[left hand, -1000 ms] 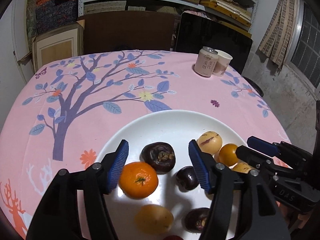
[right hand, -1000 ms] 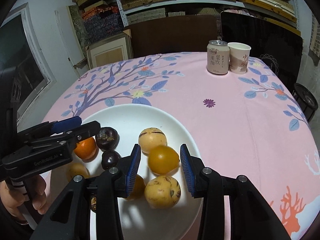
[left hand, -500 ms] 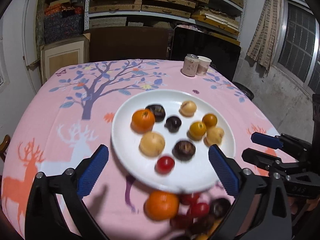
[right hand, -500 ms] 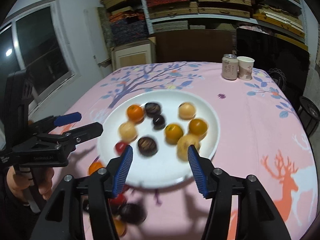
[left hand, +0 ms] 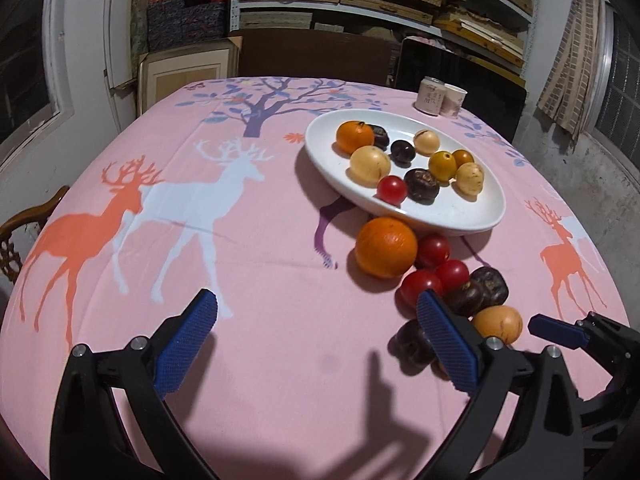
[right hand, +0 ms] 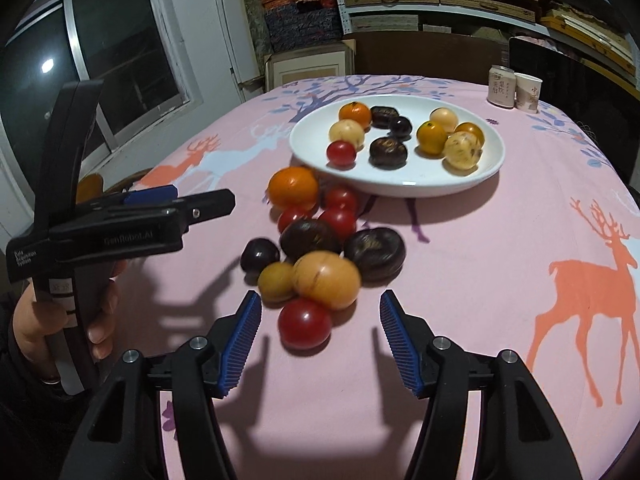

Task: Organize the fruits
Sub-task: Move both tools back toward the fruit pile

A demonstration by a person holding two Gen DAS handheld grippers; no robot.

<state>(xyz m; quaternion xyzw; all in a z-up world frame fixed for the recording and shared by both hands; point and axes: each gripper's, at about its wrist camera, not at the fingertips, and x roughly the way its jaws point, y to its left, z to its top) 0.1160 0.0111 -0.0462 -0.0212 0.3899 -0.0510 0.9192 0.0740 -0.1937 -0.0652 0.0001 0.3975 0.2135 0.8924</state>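
A white plate [left hand: 440, 224] [right hand: 400, 190] on the pink cloth holds several fruits: an orange, yellow ones, dark ones and a red tomato. In front of it lies a loose pile with an orange [left hand: 386, 246] [right hand: 293, 187], red tomatoes and dark and yellow fruits. My left gripper [left hand: 316, 308] stands open wide over bare cloth, left of the pile. My right gripper [right hand: 319, 302] is opening just short of the pile. A red tomato [right hand: 304, 322] lies between its blue pads, untouched.
A drink can [left hand: 430, 96] and a paper cup [left hand: 452, 100] stand at the far right of the table. A wooden chair [left hand: 24, 224] is at the left edge. A hand [right hand: 36, 328] holds the left gripper's handle. Shelves and boxes fill the back.
Both grippers drew back from over the plate toward the near side of the table. The left jaws spread wide and the right jaws widened. The loose pile came into view.
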